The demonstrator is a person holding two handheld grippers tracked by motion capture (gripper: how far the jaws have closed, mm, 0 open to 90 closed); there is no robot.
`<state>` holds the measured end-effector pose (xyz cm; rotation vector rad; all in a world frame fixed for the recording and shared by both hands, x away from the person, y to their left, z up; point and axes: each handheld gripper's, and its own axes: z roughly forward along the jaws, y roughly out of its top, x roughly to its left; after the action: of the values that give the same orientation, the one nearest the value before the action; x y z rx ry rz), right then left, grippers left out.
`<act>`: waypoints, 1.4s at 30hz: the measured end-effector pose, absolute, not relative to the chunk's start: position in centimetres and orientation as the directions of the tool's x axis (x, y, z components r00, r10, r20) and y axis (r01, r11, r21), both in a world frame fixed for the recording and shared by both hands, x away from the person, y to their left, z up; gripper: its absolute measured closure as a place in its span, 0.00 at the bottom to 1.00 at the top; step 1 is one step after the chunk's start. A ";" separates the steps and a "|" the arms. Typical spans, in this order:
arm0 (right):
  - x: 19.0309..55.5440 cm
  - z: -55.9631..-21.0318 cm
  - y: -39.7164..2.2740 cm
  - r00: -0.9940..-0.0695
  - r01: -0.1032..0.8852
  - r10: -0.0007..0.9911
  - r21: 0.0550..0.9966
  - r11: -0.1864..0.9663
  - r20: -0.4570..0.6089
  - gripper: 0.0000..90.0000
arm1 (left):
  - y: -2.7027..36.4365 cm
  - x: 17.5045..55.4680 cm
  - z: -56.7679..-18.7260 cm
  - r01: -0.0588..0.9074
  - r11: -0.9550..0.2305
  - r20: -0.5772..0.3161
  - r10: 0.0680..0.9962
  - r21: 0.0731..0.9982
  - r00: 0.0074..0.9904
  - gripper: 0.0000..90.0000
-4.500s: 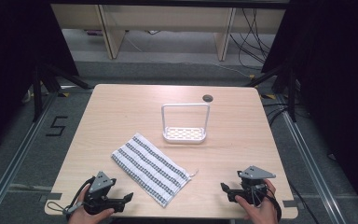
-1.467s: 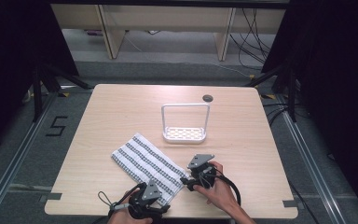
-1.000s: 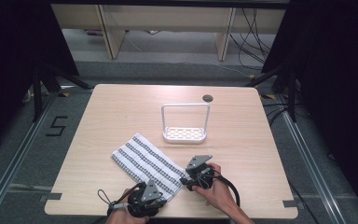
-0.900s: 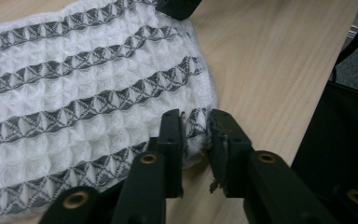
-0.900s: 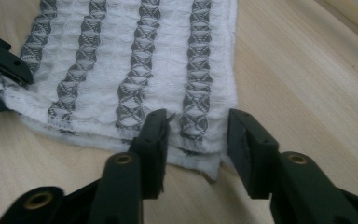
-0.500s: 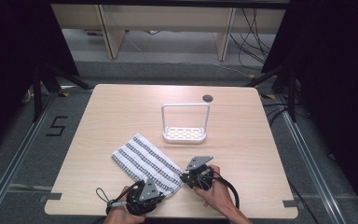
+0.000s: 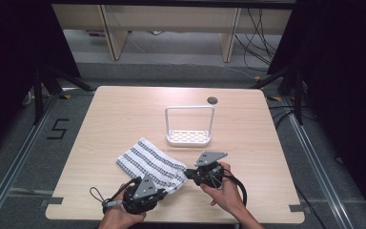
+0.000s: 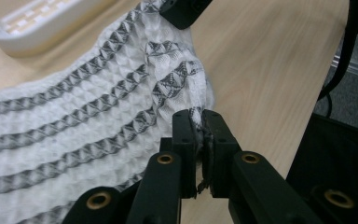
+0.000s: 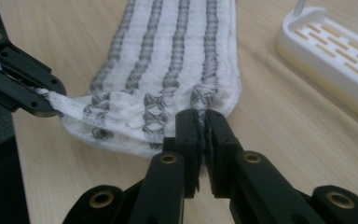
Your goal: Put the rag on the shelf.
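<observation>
A white towel with grey stripes (image 7: 147, 163) lies slantwise on the wooden table (image 7: 124, 114), its near end raised a little. My left gripper (image 7: 167, 190) is shut on one corner of that end, and the cloth is pinched between its pads in the left gripper view (image 8: 200, 116). My right gripper (image 7: 187, 174) is shut on the other corner, where the towel (image 9: 177, 56) bunches at its tips (image 9: 204, 115). Between the two grips the hem sags. The left gripper's jaws (image 9: 23, 88) appear at the left of the right gripper view.
A white slotted rack with a tall wire handle (image 7: 189, 126) stands just beyond the towel, near the table's middle. A round cable hole (image 7: 212, 100) sits at the far edge. Both hands are at the table's near edge.
Both grippers came in from the table's near corners to the towel's near end and closed on its corners. In the last half second they rose slightly, lifting that end.
</observation>
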<state>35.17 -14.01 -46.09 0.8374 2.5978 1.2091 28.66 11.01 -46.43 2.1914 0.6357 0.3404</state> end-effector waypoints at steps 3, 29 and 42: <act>35.4 -45.1 -14.2 -0.837 0.401 0.541 0.766 0.502 0.083 0.95 | 11.3 28.8 -45.5 0.331 -0.515 0.012 0.554 0.791 0.832 0.94; 36.0 -33.3 -15.9 -0.805 0.334 0.590 0.864 0.376 0.054 0.96 | 11.6 33.1 -34.2 0.231 -0.426 0.052 0.556 0.875 0.829 0.94; 37.3 -29.3 -17.2 -0.777 0.331 0.628 0.882 0.337 0.051 0.96 | 10.7 37.4 -30.1 0.233 -0.382 0.050 0.602 0.894 0.797 0.94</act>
<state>37.28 -17.20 -29.29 0.8564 2.3071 1.4147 37.43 10.67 -30.09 1.9650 0.6256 0.4554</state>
